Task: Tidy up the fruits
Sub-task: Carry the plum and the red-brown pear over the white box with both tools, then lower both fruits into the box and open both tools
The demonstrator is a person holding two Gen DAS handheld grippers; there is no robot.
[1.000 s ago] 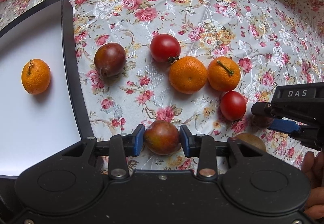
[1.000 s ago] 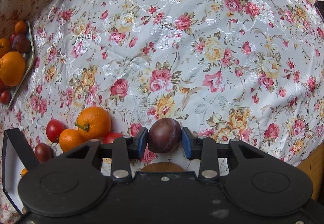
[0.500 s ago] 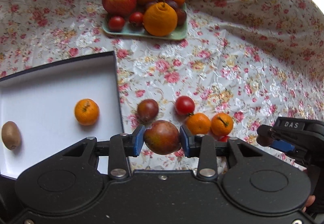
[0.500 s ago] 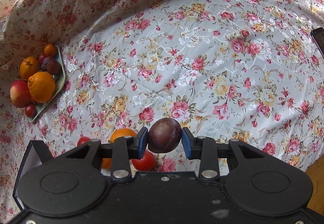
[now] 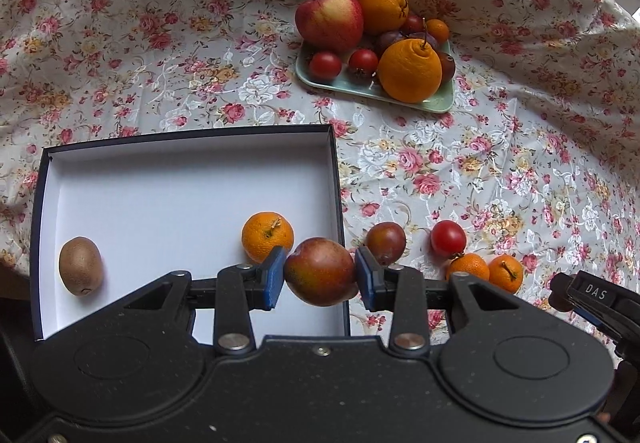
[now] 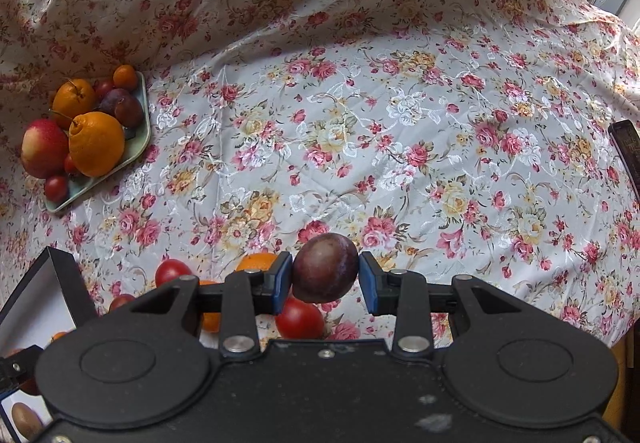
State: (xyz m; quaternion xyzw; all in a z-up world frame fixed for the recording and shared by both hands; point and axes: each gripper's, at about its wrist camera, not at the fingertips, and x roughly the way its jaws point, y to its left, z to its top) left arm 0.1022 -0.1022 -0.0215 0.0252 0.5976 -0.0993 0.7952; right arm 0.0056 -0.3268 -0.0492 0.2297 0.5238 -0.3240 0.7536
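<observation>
Left claw [image 5: 320, 279] clamping reddish plum [image 5: 320, 271], above box [image 5: 334, 179] edge

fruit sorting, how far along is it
Early. Done: the box holds a kiwi and a mandarin. In hand: the left gripper grips a reddish plum; the right gripper grips a dark plum. Left on the cloth: a plum, a tomato, two mandarins, perhaps more hidden.
</observation>
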